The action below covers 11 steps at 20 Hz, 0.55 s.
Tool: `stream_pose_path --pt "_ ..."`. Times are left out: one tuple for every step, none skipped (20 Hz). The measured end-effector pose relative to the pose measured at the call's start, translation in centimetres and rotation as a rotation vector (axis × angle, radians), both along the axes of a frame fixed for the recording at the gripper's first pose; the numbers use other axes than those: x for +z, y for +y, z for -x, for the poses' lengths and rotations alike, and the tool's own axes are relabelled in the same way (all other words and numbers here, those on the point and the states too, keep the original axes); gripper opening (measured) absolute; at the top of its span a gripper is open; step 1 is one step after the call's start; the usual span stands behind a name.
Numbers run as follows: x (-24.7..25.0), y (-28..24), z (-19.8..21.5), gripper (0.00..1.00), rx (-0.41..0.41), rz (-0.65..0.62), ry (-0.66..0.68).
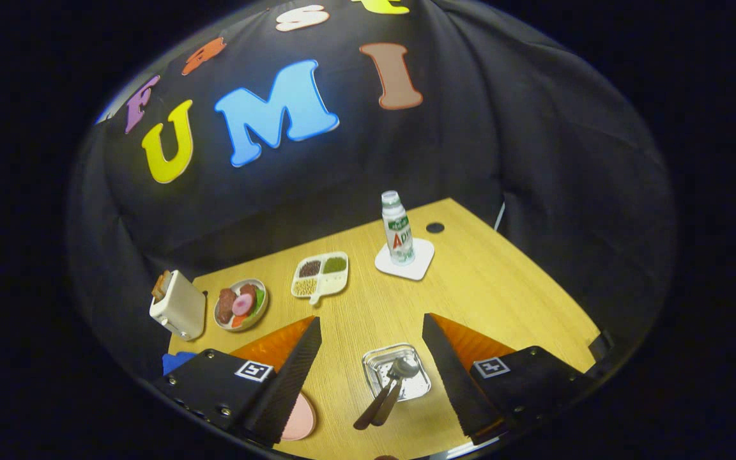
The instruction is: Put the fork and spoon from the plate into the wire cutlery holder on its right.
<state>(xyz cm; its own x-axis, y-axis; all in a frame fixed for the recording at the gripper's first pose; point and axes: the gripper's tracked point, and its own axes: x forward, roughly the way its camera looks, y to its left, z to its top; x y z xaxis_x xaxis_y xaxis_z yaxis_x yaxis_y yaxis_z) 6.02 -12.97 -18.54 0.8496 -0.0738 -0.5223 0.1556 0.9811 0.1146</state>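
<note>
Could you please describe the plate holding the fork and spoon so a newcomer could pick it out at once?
On the wooden table, look between the open fingers of the hand-held gripper. There sits a clear square plate with two dark-handled utensils sticking out over its near edge; the other dishes farther back hold food.

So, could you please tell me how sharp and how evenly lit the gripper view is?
In the gripper view, fisheye distortion curves the wooden table edges; the fork and spoon on the metal plate between the open gripper fingers look sharp, with mild glare on the metal; the booth wall falls into shadow.
</note>
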Motion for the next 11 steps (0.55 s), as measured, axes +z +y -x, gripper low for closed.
stream_pose_path --pt "2.5 0.1 -0.4 0.98 0.007 0.029 -0.076" --pt "5.1 0.3 -0.8 0.98 0.015 0.061 -0.153" --pt "7.4 0.6 -1.0 0.98 0.020 0.094 -0.227" --pt "9.8 0.8 -1.0 0.98 0.020 0.123 -0.292" --pt "12.0 1.0 -0.8 0.98 0.020 0.148 -0.349" --pt "14.0 1.0 -0.5 0.98 0.018 0.168 -0.398" --pt "15.6 1.4 -0.3 0.98 0.023 0.180 -0.433" --pt "16.8 1.7 -0.1 0.98 0.022 0.187 -0.459" --pt "17.8 2.0 -0.1 0.98 0.029 0.194 -0.483" --pt "18.8 2.2 0.0 0.98 0.027 0.208 -0.507" --pt "19.5 2.2 0.0 0.98 0.029 0.229 -0.522"
